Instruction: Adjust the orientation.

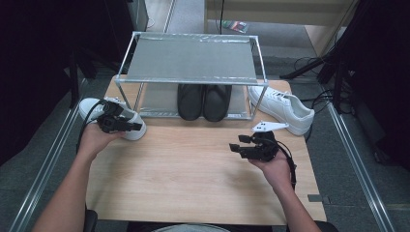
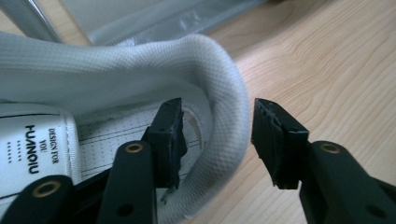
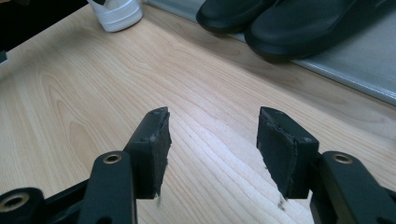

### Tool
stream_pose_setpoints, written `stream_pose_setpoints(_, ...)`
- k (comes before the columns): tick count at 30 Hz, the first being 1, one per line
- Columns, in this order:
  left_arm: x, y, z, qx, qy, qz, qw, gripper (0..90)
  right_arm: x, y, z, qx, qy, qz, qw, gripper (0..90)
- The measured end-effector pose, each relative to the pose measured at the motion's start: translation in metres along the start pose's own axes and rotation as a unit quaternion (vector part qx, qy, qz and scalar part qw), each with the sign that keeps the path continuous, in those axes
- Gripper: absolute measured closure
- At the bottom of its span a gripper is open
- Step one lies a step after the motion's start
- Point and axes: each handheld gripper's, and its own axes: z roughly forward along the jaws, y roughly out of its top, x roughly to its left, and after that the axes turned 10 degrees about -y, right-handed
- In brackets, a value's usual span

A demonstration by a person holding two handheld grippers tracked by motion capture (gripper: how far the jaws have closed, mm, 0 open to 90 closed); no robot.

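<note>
High view first: the left hand-held gripper (image 1: 138,126) sits at the heel end of a white sneaker (image 1: 129,117) lying at the left edge of the tabletop (image 1: 193,174), just in front of the left leg of a metal shoe rack (image 1: 193,60). From the left gripper view, its two black jaws straddle the padded heel collar (image 2: 224,93) of that sneaker, one jaw inside the shoe over the insole (image 2: 107,135), the other outside over the bare wood. A gap shows between the outer pad and the collar, so the jaws are not pressing on it yet; they stand released around the rim. The right hand-held gripper (image 1: 237,146) hangs over the open wood on the right side, well apart from any shoe, and in the right gripper view its jaws are spread with nothing between them. A pair of black shoes (image 1: 203,100) stands on the rack's lower shelf, and a second white sneaker (image 1: 285,108) lies beside the rack's right leg.
</note>
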Motion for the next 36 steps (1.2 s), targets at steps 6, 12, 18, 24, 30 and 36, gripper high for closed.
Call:
stream_pose_setpoints(6,0.000,0.007,0.015,0.046,-0.004,0.013,0.9988,63.7,-0.003,-0.005,-0.004,0.007,-0.007,0.007,0.9999,45.1)
stream_pose_setpoints(12,-0.001,0.009,0.017,0.043,0.009,0.019,0.9988,73.6,-0.004,-0.010,-0.007,0.014,-0.011,0.020,0.9996,44.5)
stream_pose_setpoints(18,-0.008,0.012,0.016,0.052,0.033,0.031,0.9976,76.4,-0.005,-0.012,-0.009,0.016,-0.013,0.022,0.9996,44.1)
stream_pose_setpoints(24,-0.013,0.012,0.002,0.044,0.047,0.033,0.9974,76.8,-0.005,-0.012,-0.007,0.020,-0.003,0.030,0.9993,44.3)
stream_pose_setpoints(30,-0.024,0.010,-0.013,0.036,0.056,0.033,0.9973,76.8,-0.003,-0.009,-0.002,0.028,0.005,0.028,0.9992,44.8)
stream_pose_setpoints(36,-0.048,0.006,-0.024,0.019,0.046,0.044,0.9978,77.0,0.001,-0.004,0.006,0.034,0.020,0.021,0.9990,45.2)
